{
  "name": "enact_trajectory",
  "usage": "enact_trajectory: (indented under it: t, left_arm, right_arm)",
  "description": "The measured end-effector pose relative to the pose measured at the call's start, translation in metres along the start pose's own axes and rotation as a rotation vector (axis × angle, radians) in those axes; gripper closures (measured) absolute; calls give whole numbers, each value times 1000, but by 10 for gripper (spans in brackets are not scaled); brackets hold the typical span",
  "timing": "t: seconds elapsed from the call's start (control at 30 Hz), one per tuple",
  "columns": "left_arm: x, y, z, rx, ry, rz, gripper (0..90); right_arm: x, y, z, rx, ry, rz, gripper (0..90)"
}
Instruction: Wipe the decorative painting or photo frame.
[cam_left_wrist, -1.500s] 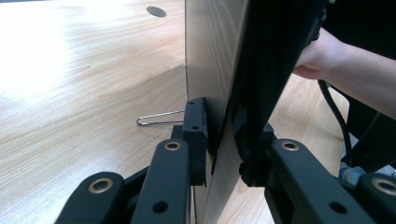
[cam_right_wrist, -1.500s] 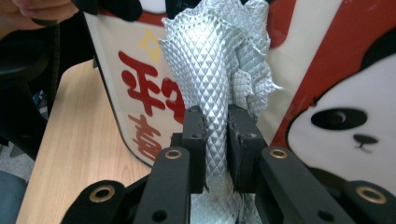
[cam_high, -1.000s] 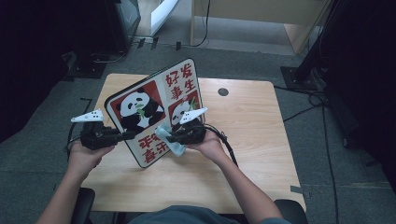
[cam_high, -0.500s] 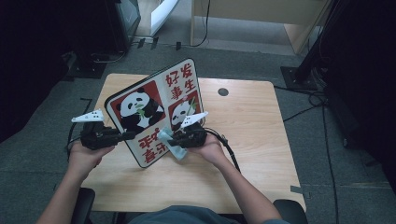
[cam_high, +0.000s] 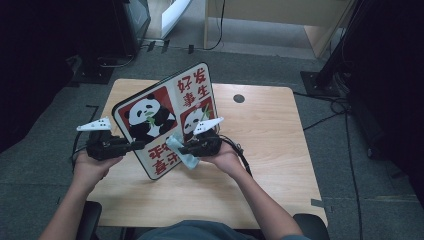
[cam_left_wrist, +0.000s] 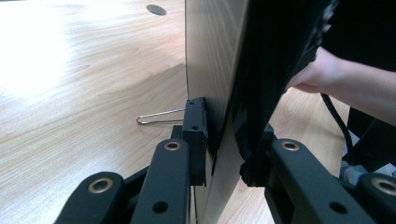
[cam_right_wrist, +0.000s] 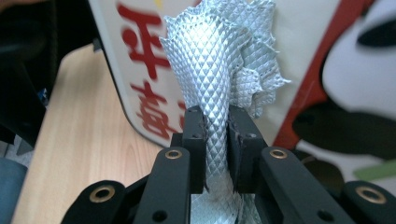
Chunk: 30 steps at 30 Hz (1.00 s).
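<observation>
Left gripper (cam_high: 137, 145) jaws clamp the panda board (cam_high: 165, 117) upright; right gripper (cam_high: 181, 149) jaws pinch the cloth (cam_right_wrist: 219, 60) against its face; wiping probably midway, remaining area unclear

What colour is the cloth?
Pale blue-grey cloth with a diamond weave, best in the right gripper view.

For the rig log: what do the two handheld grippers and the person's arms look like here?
Both the left gripper and right gripper are black, with brass-ringed pivots and a pale three-cornered plate on top. A black cable trails from the right one. Forearms bare; no sleeves visible.
</observation>
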<state>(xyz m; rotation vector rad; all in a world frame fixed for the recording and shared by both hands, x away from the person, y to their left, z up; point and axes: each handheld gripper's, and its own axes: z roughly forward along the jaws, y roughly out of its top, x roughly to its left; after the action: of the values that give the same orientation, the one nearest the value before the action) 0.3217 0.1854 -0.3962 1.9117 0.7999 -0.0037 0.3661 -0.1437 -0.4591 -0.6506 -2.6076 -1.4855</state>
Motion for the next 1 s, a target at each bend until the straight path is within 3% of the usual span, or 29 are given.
enact_trajectory:
  t: [0.73, 1.0]
  left_arm:
    - [0, 0, 2, 10, -3, 3, 756]
    - [0, 0, 1, 7, -3, 4, 755]
  right_arm:
    - [25, 102, -37, -84, -30, -128, 797]
    - [34, 134, -43, -112, -31, -179, 795]
